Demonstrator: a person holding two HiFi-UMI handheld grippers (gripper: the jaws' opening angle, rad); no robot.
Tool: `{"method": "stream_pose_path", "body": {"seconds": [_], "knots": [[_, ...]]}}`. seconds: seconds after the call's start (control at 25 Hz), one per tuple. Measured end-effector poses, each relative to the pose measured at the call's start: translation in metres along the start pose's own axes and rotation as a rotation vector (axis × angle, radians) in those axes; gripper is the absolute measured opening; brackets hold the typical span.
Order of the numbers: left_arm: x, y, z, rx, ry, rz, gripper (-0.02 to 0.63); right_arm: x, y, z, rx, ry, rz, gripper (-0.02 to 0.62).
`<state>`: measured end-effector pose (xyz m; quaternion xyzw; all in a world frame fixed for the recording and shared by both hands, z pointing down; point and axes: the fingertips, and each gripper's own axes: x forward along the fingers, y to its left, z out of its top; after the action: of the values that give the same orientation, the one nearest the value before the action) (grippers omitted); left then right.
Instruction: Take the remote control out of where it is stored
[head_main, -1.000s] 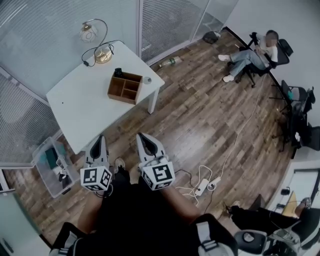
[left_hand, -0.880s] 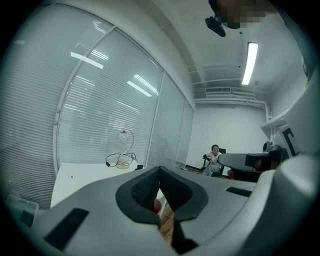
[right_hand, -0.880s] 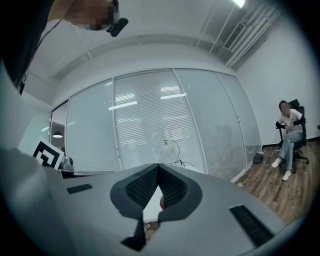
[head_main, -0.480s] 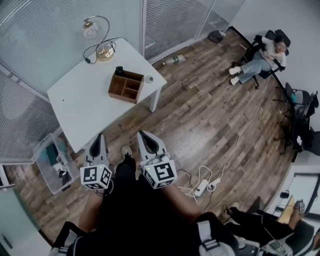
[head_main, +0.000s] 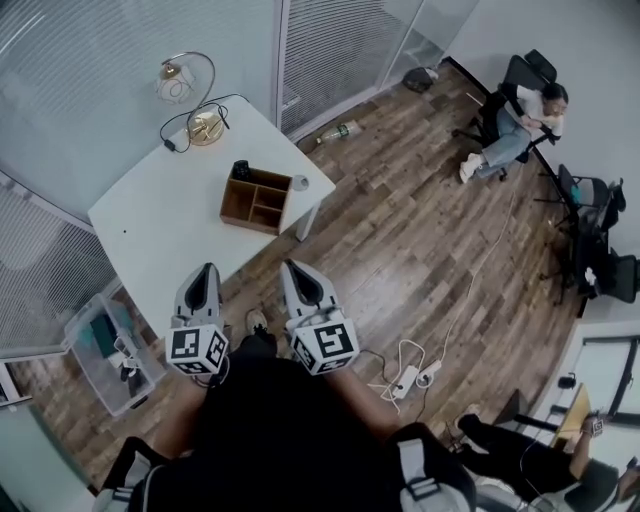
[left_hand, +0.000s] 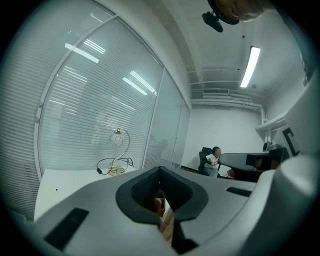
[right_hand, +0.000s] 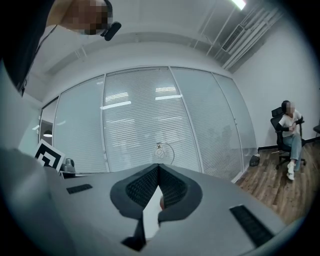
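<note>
A wooden organiser box (head_main: 253, 200) stands on the white table (head_main: 160, 215), near its right end. A dark object (head_main: 240, 170) sticks up from the box's far left compartment; it looks like the remote control. Both grippers are held side by side over the floor, short of the table's near edge and well apart from the box. The left gripper (head_main: 207, 270) (left_hand: 160, 170) points at the table with its jaws shut and nothing between them. The right gripper (head_main: 297, 267) (right_hand: 158, 166) is likewise shut and empty.
A gold lamp (head_main: 190, 95) with a black cord stands at the table's far end. A small round object (head_main: 300, 183) lies beside the box. On the floor are a clear bin (head_main: 105, 345), a power strip (head_main: 405, 375) and a bottle (head_main: 338, 130). A person (head_main: 515, 125) sits far right.
Both grippers have come a little closer to the table's near edge as the person steps forward. The jaws have stayed shut.
</note>
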<state>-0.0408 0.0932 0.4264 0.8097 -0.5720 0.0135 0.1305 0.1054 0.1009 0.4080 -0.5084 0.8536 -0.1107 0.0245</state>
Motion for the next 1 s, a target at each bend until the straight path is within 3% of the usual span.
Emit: {"method": "stream_pose_path", "body": {"seconds": [0.4,0.68,1.0], "knots": [[0.030,0.041,-0.001,-0.011,0.040,-0.067,0.008,0.049,0.005,-0.001,-0.002,-0.007,-0.072,0.002],[0.047,0.057,-0.003,-0.029,0.056,-0.072,0.008,0.064,0.001,-0.004,-0.012,0.018,-0.091,0.002],[0.072,0.056,-0.001,-0.033,0.054,-0.041,0.008,0.087,-0.017,0.000,-0.010,0.022,-0.048,0.002]]}}
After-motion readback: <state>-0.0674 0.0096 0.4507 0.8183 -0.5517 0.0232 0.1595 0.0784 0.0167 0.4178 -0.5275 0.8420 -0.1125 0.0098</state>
